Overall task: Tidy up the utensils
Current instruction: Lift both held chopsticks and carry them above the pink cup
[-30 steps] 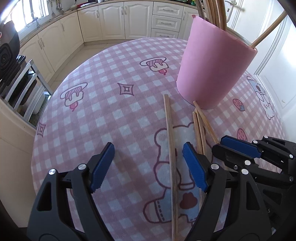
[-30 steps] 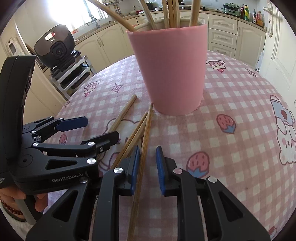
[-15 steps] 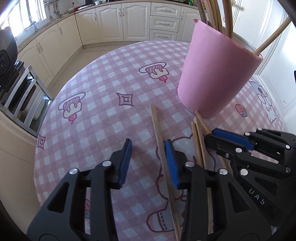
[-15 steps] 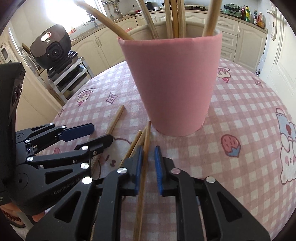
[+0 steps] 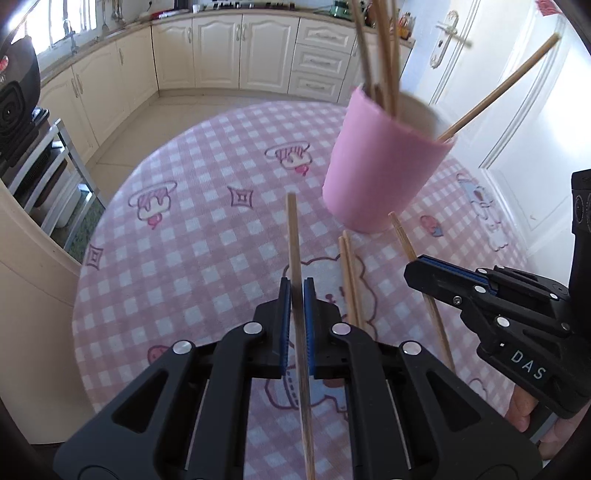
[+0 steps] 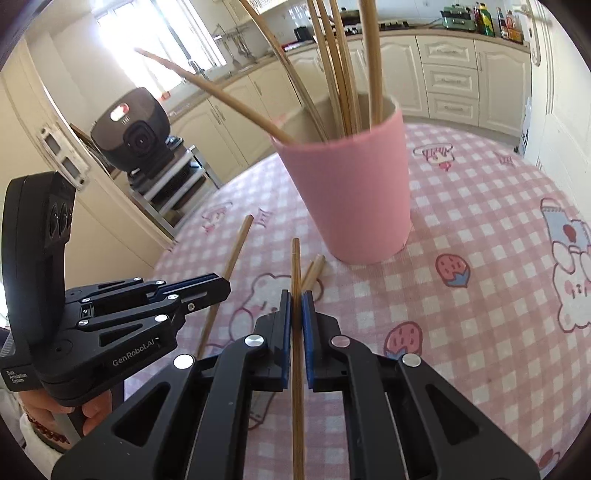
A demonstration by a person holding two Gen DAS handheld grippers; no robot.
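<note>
Cabinets: cream raised-panel kitchen cabinets (image 5: pixel 229 51) and drawers (image 6: pixel 448 79) along the far walls.
Floor: pale tiles (image 5: pixel 192 110).
Window: bright daylight over the counter (image 6: pixel 177 33).
Door: white, with lever handle (image 5: pixel 448 31).
Rack: metal shelf rack (image 6: pixel 173 181).

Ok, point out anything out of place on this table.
Two chopsticks lie loose on the tablecloth beside the pink cup instead of standing in it. Each gripper, left and right, holds one more.

Left hand-held gripper (image 5: pixel 296 291) clamped on chopstick (image 5: pixel 293 236); pink cup (image 5: pixel 384 173) beyond, holding sticks.
</note>
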